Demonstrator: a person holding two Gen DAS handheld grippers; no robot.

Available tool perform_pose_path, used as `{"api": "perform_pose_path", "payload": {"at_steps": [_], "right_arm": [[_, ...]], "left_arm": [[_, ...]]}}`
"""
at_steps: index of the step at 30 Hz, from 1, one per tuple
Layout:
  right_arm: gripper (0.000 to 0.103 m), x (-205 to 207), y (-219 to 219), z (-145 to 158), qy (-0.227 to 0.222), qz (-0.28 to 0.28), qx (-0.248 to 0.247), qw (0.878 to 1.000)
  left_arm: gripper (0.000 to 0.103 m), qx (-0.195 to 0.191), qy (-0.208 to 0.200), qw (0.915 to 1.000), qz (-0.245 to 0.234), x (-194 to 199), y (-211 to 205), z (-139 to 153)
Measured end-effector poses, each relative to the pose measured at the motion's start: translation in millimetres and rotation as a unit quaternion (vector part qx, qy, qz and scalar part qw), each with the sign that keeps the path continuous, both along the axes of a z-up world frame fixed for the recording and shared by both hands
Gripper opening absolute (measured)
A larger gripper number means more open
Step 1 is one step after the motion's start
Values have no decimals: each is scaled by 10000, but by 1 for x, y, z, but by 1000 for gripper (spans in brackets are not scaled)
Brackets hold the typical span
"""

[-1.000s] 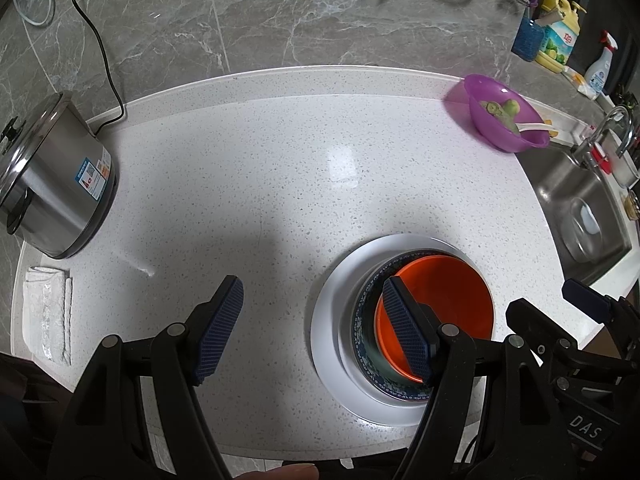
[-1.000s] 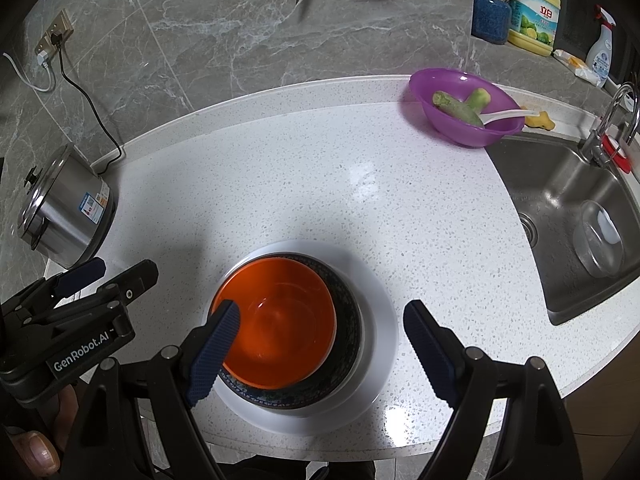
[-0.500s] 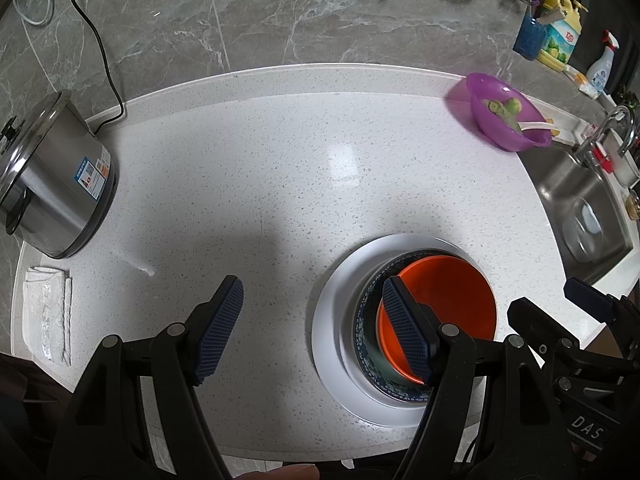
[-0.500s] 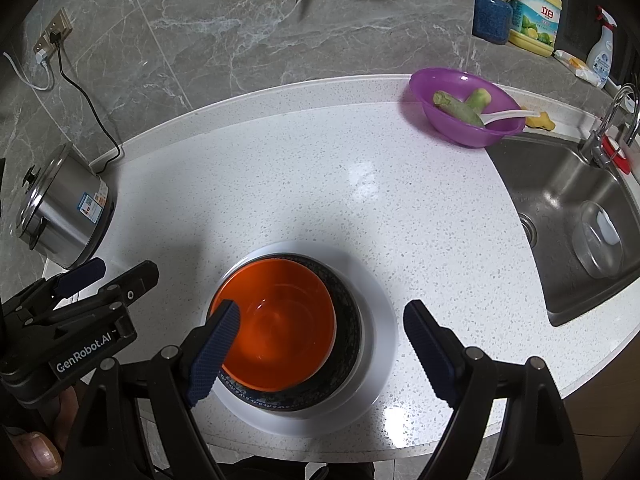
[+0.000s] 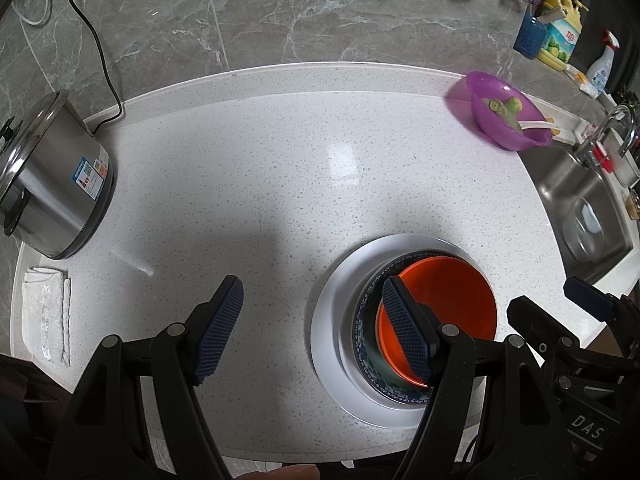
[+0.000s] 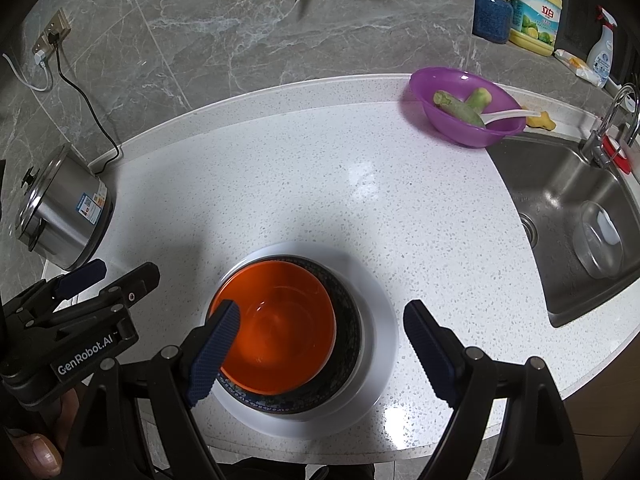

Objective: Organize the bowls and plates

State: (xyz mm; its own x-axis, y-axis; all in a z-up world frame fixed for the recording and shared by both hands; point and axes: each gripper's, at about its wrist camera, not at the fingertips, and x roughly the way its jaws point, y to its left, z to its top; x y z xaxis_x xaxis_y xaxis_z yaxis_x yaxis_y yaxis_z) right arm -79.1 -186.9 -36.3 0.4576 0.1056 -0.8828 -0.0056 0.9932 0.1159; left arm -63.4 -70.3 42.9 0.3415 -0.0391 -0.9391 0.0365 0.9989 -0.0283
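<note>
An orange bowl (image 6: pixel 280 328) sits inside a dark patterned bowl (image 6: pixel 350 328), which sits on a white plate (image 6: pixel 384 344) near the counter's front edge. The stack also shows in the left wrist view: orange bowl (image 5: pixel 452 308), patterned bowl (image 5: pixel 366 344), plate (image 5: pixel 332 320). My left gripper (image 5: pixel 312 328) is open and empty, above the counter just left of the stack. My right gripper (image 6: pixel 320 356) is open and empty, hovering over the stack. The left gripper (image 6: pixel 80 292) shows at the left of the right wrist view.
A steel rice cooker (image 5: pixel 52 184) stands at the left with a folded cloth (image 5: pixel 46 316) before it. A purple bowl (image 6: pixel 464 108) with vegetables and a spoon sits at the back right. The sink (image 6: pixel 576 220) lies to the right, with bottles (image 6: pixel 536 12) behind.
Both grippers have drawn back slightly from the stack. The stack has not moved.
</note>
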Motion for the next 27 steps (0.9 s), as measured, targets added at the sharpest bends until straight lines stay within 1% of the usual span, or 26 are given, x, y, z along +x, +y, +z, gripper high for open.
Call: {"api": "perform_pose_path", "payload": {"at_steps": [21,27], "right_arm": [[86,8,-3,-4,33,31,4,10000],[86,9,-4,-5,43,35,8,10000]], "left_arm": [[71,-10,43,10000,-79,9,-2,-6],[71,-1,-16,10000,-76,10,-1,-7]]}}
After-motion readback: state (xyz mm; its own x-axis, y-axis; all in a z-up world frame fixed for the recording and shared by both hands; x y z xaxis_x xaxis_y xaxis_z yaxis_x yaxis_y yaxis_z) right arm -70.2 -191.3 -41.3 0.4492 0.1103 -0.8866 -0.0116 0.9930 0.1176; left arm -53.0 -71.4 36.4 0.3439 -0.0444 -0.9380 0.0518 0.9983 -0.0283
